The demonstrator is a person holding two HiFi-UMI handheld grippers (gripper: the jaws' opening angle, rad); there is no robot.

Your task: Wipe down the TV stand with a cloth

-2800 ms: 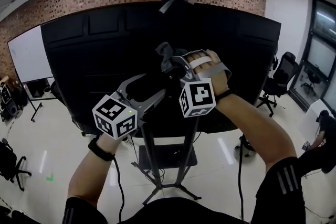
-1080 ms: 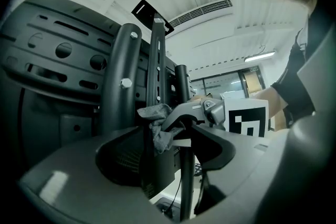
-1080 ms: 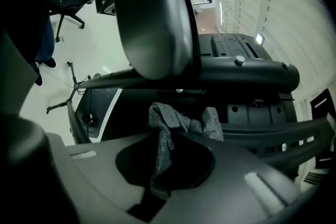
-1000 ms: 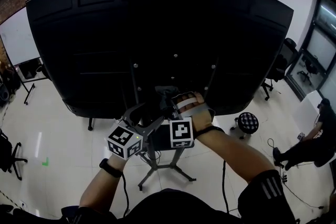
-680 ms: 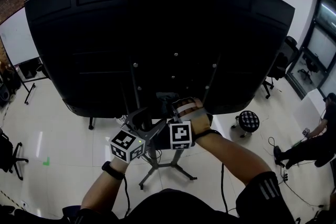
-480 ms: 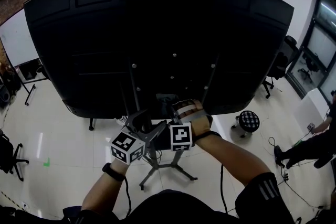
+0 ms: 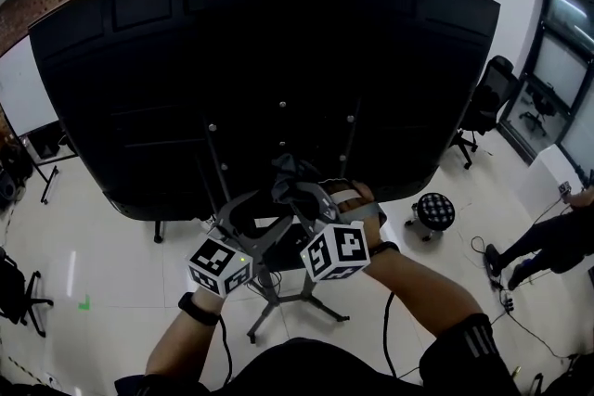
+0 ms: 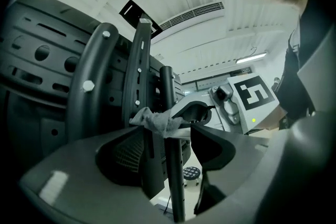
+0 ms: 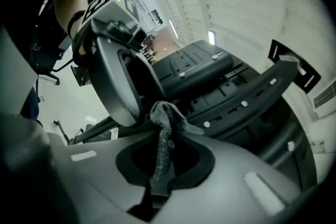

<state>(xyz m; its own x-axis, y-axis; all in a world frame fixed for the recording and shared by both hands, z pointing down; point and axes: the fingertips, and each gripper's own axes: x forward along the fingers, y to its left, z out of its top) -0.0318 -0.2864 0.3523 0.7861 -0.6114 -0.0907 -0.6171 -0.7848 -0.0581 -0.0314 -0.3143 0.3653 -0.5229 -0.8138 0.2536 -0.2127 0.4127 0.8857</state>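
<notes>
Black metal TV stand (image 7: 263, 315) mid-wipe: crumpled grey cloth (image 9: 169, 113) pinched tight in right gripper (image 9: 163, 139), against thin post (image 8: 173, 181). Left gripper (image 8: 173, 141) wide apart astride post, gripping nothing. Next, likely: slide cloth along post, keeping pressure.

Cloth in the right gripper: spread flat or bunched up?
Bunched up. The grey cloth is a crumpled strand pinched between the jaws of the right gripper, its free end wadded beyond them.
</notes>
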